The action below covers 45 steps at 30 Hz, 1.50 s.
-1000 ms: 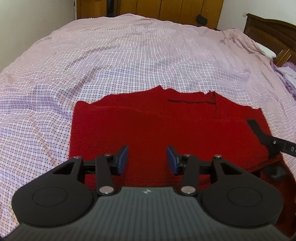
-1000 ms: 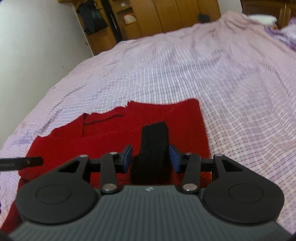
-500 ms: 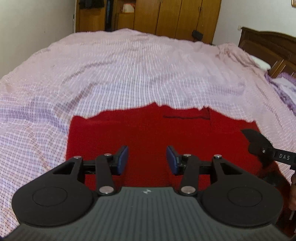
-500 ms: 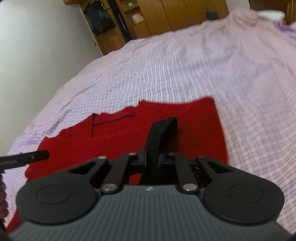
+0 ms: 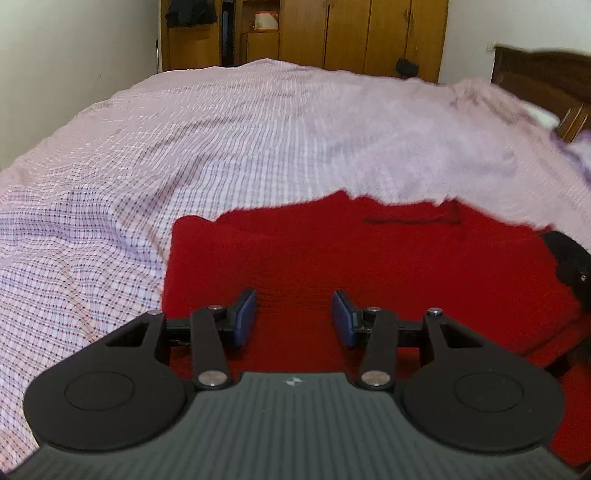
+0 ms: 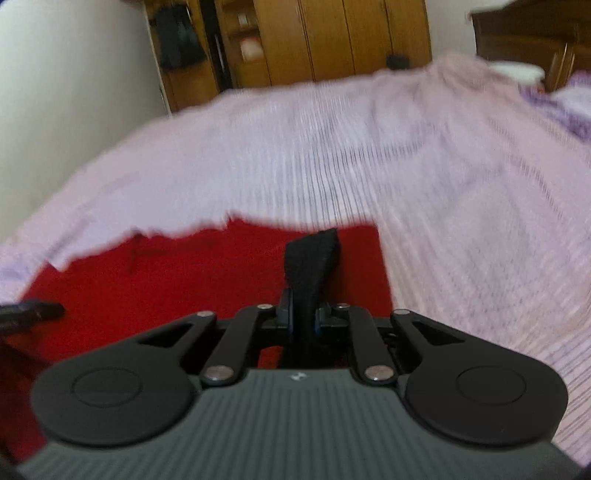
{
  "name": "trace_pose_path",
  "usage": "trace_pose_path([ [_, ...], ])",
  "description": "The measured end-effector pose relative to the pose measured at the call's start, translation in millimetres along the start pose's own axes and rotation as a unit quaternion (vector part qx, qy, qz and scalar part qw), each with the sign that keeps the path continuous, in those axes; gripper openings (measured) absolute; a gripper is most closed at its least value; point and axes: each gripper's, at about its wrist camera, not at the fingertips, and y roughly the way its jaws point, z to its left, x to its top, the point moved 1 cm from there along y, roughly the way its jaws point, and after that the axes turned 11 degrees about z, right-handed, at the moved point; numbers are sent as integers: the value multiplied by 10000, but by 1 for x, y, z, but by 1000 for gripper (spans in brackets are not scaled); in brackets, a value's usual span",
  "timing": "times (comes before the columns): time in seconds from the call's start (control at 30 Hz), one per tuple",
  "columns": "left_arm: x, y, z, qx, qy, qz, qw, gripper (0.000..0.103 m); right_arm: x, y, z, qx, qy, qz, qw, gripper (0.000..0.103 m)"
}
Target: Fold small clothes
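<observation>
Red knit garment (image 5: 369,266) flat on bed, black strap (image 6: 314,258) raised

Right gripper (image 6: 303,319) clamped on black strap (image 6: 312,258), seemingly trim of red garment (image 6: 192,273); view blurred.

place: home bedroom | evidence: bed with checked pink sheet (image 5: 229,147); wooden wardrobe (image 5: 354,33); dark headboard (image 5: 539,77)
</observation>
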Motion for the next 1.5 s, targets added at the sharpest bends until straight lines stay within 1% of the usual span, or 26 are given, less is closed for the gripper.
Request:
trace_pose_path([
  [0.13, -1, 5, -1, 125, 211, -71, 9997, 51, -6, 6, -3, 118, 39, -62, 9999, 15],
  [0.23, 1, -3, 4, 38, 82, -146, 9999, 51, -3, -3, -4, 214, 56, -168, 9996, 18],
  [0.27, 1, -6, 6, 33, 36, -177, 9998, 51, -2, -7, -4, 216, 70, -231, 9995, 22],
  [0.3, 2, -6, 8, 100, 9, -155, 9998, 51, -1, -10, -4, 185, 73, -296, 9994, 24],
  [0.37, 2, 0, 12, 202, -28, -43, 9998, 51, -1, -13, -5, 54, 8, -400, 9992, 24],
  [0.43, 2, 8, 14, 271, -32, 27, 9996, 51, -1, -2, -4, -162, -94, -216, 9996, 23],
  [0.47, 2, 10, 14, 271, -32, 24, 9996, 51, -3, 3, -5, -198, -117, -109, 9997, 23],
  [0.53, 2, 11, 13, 308, 4, 4, 9995, 51, -4, 11, -7, -236, -136, -90, 9996, 22],
  [0.63, 2, 5, 13, 297, 2, 1, 9996, 51, -1, 7, -8, -191, -48, -78, 9998, 22],
  [0.67, 2, 1, 14, 266, -18, 10, 9996, 51, 0, 2, -8, -173, -36, -92, 9998, 23],
  [0.7, 2, -4, 14, 248, -36, 17, 9997, 51, 0, -4, -8, -140, 1, -90, 9999, 25],
  [0.77, 0, -19, 12, 205, -24, -8, 9998, 51, -1, -18, -8, -12, 58, -111, 9999, 26],
  [0.83, -3, -33, 7, 130, 74, -44, 9999, 51, -3, -34, -3, 138, -76, -160, 9997, 26],
  [0.9, -8, -47, 1, 45, 174, -72, 9998, 51, -6, -46, 3, 166, -274, -171, 9993, 26],
  [1.03, -21, -68, -7, -45, 223, 39, 9997, 51, -14, -66, 12, 258, -523, -82, 9983, 26],
  [1.17, -39, -88, -8, -75, 217, 77, 9997, 51, -20, -90, 11, 575, -497, -57, 9971, 26],
  [1.27, -52, -102, -6, -115, 172, 161, 9997, 51, -22, -107, 15, 555, -717, -79, 9959, 26],
  [1.3, -55, -106, -6, -118, 197, 193, 9996, 51, -24, -114, 17, 537, -847, -75, 9949, 29],
  [1.33, -59, -111, -6, -116, 237, 214, 9994, 51, -27, -118, 19, 543, -966, -65, 9938, 33],
  [1.37, -63, -116, -6, -105, 272, 227, 9993, 51, -29, -124, 20, 562, -1082, -50, 9925, 40],
  [1.4, -68, -121, -6, -91, 310, 235, 9992, 51, -32, -130, 22, 591, -1208, -19, 9909, 43],
  [1.5, -79, -135, -9, -118, 370, 241, 9990, 52, -41, -145, 24, 671, -1462, 131, 9869, 43],
])
